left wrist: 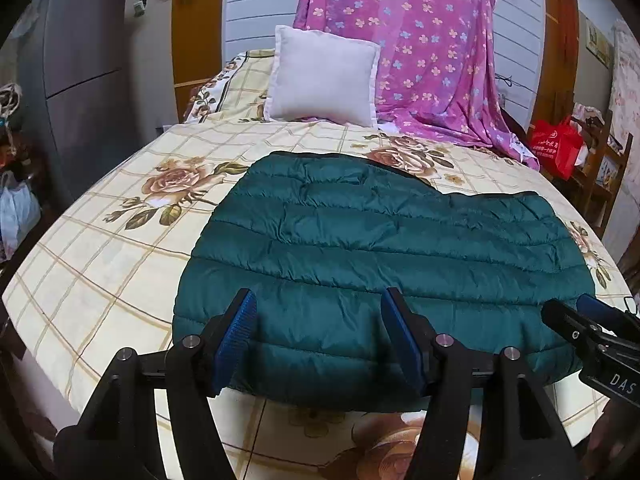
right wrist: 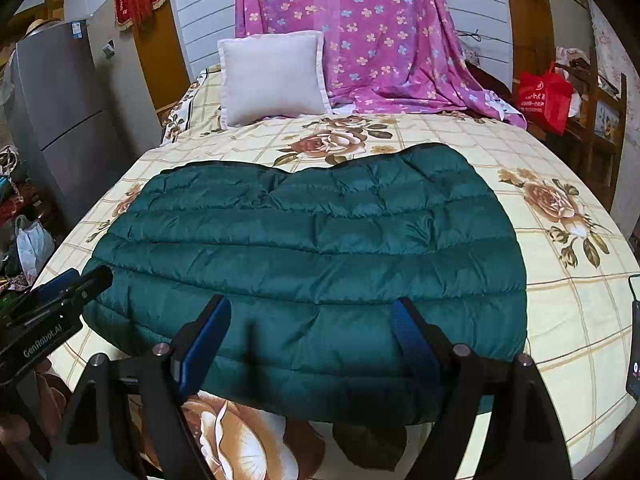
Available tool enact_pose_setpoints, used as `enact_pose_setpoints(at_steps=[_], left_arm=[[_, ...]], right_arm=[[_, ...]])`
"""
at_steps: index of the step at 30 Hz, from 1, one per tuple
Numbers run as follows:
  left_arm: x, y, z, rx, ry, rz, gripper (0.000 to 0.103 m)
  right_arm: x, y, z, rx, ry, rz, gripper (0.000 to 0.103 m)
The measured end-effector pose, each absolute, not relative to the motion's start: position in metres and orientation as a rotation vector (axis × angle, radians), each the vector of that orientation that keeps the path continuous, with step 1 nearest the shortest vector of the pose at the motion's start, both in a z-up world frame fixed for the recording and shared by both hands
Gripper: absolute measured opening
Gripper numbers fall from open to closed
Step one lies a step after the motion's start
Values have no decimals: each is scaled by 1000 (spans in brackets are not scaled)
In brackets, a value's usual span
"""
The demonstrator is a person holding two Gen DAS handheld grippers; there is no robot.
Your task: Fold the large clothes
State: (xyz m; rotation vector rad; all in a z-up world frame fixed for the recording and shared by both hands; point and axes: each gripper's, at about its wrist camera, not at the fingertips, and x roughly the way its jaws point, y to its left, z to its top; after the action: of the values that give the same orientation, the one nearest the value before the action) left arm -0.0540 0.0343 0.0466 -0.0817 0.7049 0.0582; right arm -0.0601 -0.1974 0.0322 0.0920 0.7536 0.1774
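Observation:
A dark green quilted down jacket (left wrist: 380,248) lies folded flat on the bed, its near edge toward me; it also shows in the right wrist view (right wrist: 312,248). My left gripper (left wrist: 318,308) is open and empty, hovering over the jacket's near left part. My right gripper (right wrist: 310,316) is open and empty over the jacket's near middle. The right gripper also shows at the right edge of the left wrist view (left wrist: 580,312), and the left gripper at the left edge of the right wrist view (right wrist: 76,280).
The bed sheet (left wrist: 112,248) is cream with rose prints. A white pillow (left wrist: 324,76) and a pink flowered blanket (left wrist: 432,52) are at the head. A grey fridge (left wrist: 80,64) stands left, a red bag (left wrist: 556,148) right. A phone (right wrist: 634,340) lies at the bed's right edge.

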Motion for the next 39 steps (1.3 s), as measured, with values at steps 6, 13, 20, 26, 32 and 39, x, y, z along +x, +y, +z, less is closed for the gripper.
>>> enact_pose_setpoints(at_steps=[6,13,20,26,32,39], left_arm=[[-54,30,46,-63,693,74,44],[-54,30,45,-64,694,82,44],[-54,30,45,-63,692,84,44],[-52,28,44,-51,686,87,44],[-52,26,43,-40,683,95,44],[-51,26,42,-40,682,97,44]], right_arm=[[-57,-197,30,100,752,172,86],[-55,-193,28,89,747,167,86],[-54,-190,26,84,749,165,86],[-52,-192,25,104,753,169,86],[-51,-192,25,95,744,165,87],[-50,-189,26,73,739,157,88]])
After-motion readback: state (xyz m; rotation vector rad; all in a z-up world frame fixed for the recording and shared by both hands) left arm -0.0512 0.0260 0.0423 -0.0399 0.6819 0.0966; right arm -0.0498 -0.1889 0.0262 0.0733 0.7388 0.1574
